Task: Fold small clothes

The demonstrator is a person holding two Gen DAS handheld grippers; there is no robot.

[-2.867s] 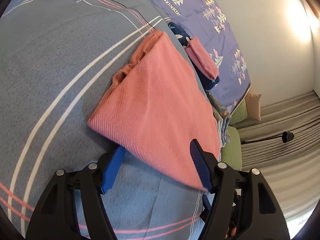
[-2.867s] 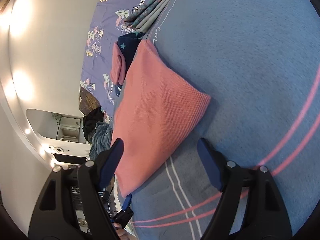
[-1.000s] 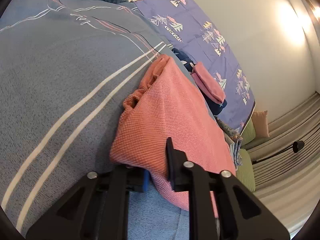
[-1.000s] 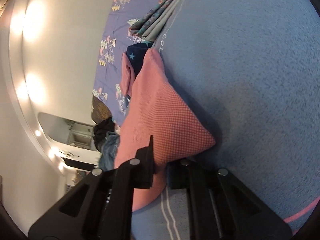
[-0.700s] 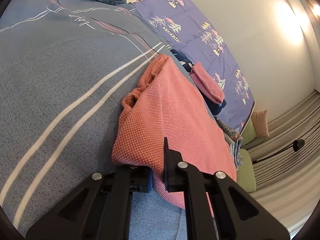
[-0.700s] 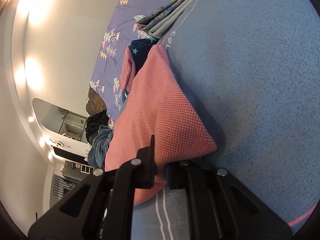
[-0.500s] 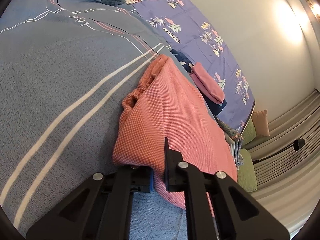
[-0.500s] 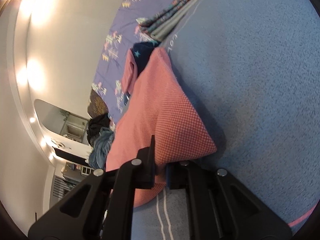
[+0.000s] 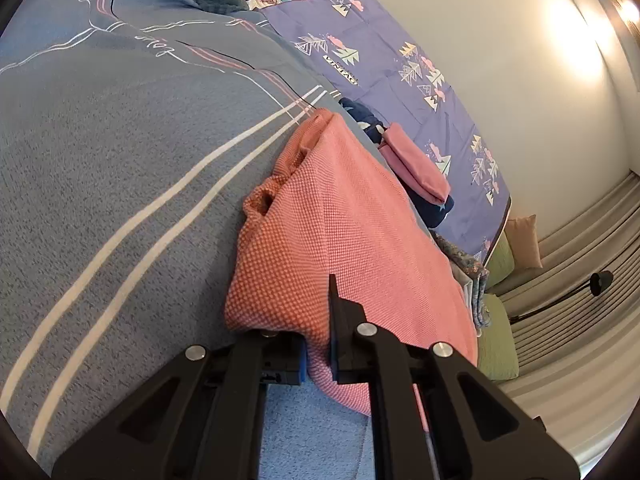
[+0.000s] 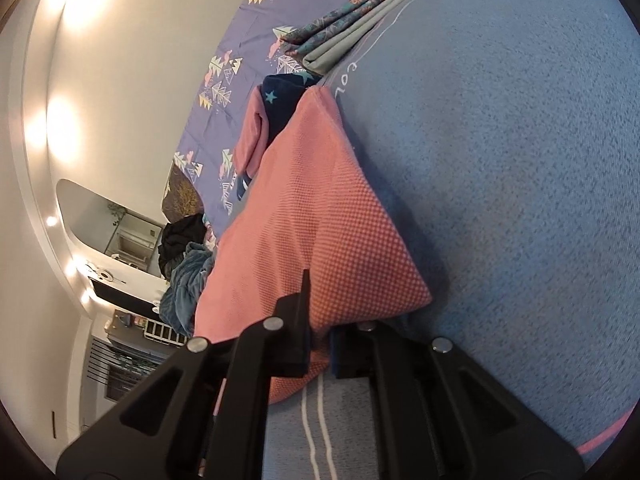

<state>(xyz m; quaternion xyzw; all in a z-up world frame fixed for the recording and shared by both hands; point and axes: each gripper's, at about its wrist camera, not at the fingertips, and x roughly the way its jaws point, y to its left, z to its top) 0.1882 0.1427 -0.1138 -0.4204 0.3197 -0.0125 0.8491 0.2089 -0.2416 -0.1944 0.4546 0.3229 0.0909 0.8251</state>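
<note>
We have both jaws clenched on the pink garment (image 9: 352,240): left gripper (image 9: 318,344) and right gripper (image 10: 320,338) each pinch its near edge at 6 o'clock, on the blue blanket (image 9: 100,160). Risk: thin bite slips, or uneven lift skews the fold.

A home bedroom is showing here: a grey-blue bedspread (image 9: 120,152) with white and pink stripes is covering the bed, a purple tree-print sheet (image 9: 400,76) is running along its far edge by a plain wall, folded clothes (image 10: 344,32) are lying there, grey curtains (image 9: 580,240) are hanging, and a cushion (image 9: 524,240) is leaning nearby
</note>
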